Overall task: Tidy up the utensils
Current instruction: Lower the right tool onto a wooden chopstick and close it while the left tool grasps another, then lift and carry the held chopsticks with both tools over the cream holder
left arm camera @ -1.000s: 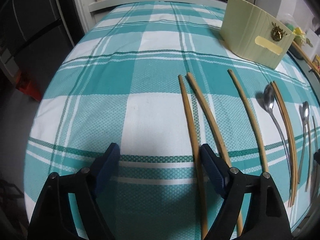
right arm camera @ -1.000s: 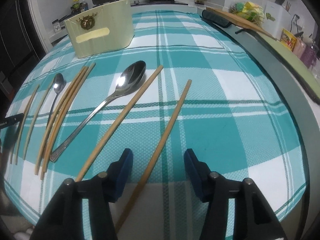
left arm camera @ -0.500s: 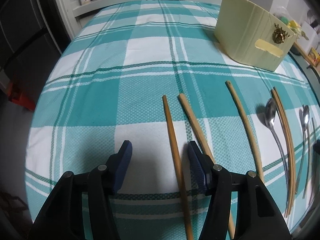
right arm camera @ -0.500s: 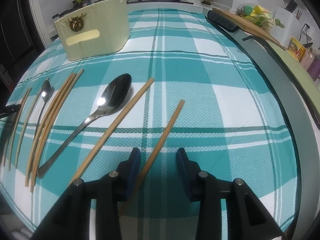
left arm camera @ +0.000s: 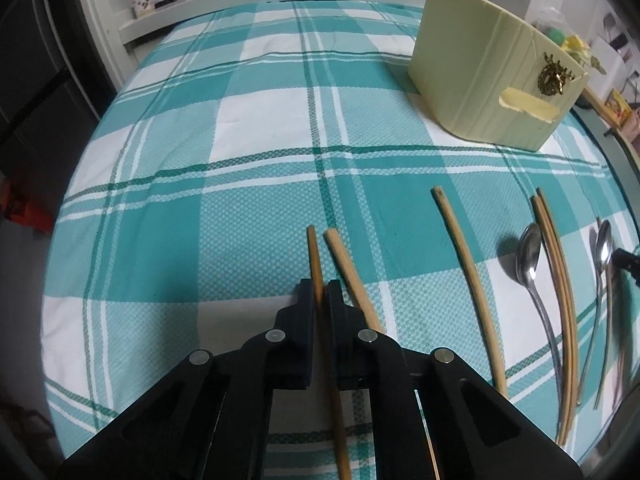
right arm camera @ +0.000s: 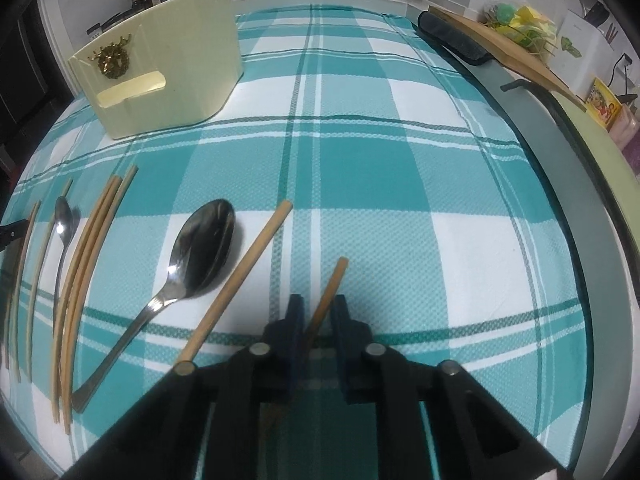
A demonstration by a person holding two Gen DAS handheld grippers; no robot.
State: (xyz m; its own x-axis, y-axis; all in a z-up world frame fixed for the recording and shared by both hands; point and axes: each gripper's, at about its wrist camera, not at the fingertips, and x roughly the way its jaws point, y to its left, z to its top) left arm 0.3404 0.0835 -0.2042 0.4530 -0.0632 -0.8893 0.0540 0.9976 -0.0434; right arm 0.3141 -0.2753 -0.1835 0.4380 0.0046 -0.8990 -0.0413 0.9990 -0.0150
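Observation:
My left gripper is shut on a thin wooden chopstick that lies on the teal checked tablecloth. A thicker chopstick lies just to its right, touching the right finger. My right gripper is closing its jaws on another chopstick, which runs slantwise between the pads and touches them. Left of it lie a further chopstick and a large steel spoon. The cream utensil holder stands upright at the back.
Between the two grippers lie a single chopstick, a bundle of chopsticks and two smaller spoons. A wooden board lies beyond the table's right edge. A stove with pans and jars stands behind the table.
Both grippers moved forward along the table and closed from wide open: the left around the leftmost chopstick, the right around the rightmost one.

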